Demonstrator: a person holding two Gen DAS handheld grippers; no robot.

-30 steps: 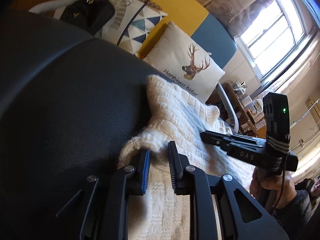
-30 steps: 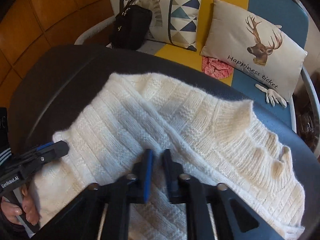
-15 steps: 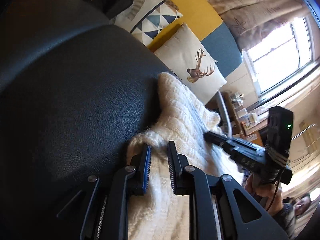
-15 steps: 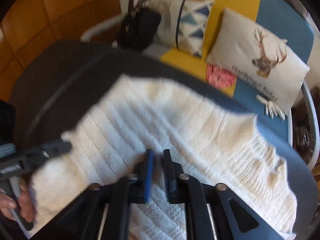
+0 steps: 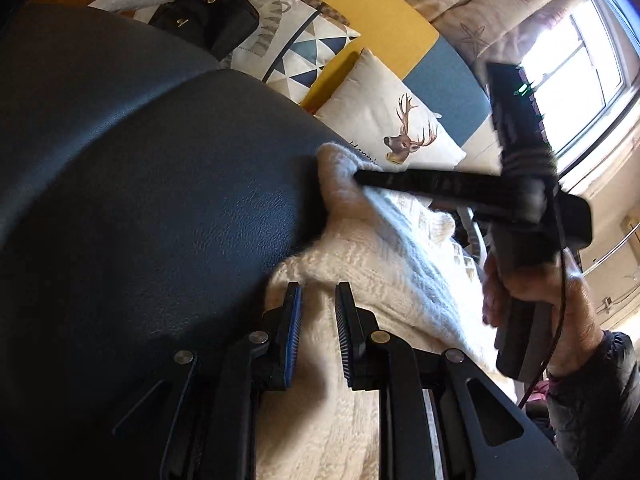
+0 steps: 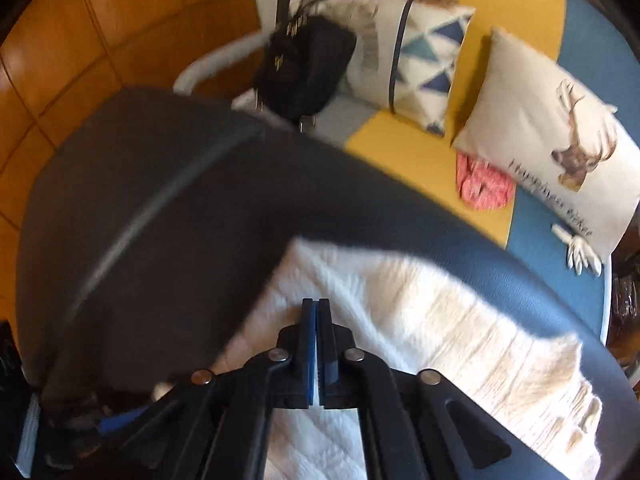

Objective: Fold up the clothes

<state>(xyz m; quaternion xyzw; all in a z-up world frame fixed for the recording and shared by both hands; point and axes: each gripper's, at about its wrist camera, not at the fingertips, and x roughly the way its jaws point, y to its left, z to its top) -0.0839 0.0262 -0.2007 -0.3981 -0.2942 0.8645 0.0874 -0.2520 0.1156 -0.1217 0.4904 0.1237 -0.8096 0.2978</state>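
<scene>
A cream knit sweater (image 5: 360, 280) lies on a dark padded surface (image 5: 160, 200). My left gripper (image 5: 317, 308) is at the sweater's near left edge, with its jaws closed on a thick fold of knit. In the left wrist view my right gripper (image 5: 360, 178), held by a person's hand (image 5: 540, 292), reaches to the sweater's far corner, which rises toward its tips. The right wrist view is blurred. There the right gripper (image 6: 318, 308) is shut over the sweater (image 6: 440, 320), with a thin sliver of white between its pads.
Behind the dark surface (image 6: 160, 200) is a yellow and blue sofa with a deer cushion (image 5: 392, 132), a triangle-pattern cushion (image 5: 304, 48) and a black handbag (image 5: 208, 20). A pink cloth (image 6: 484, 184) and a white glove (image 6: 580, 252) lie on the seat. A bright window (image 5: 560, 72) is at right.
The right gripper swept across the sweater to its far corner and its jaws closed tight. More dark surface now shows in the right wrist view. The left gripper kept its grip.
</scene>
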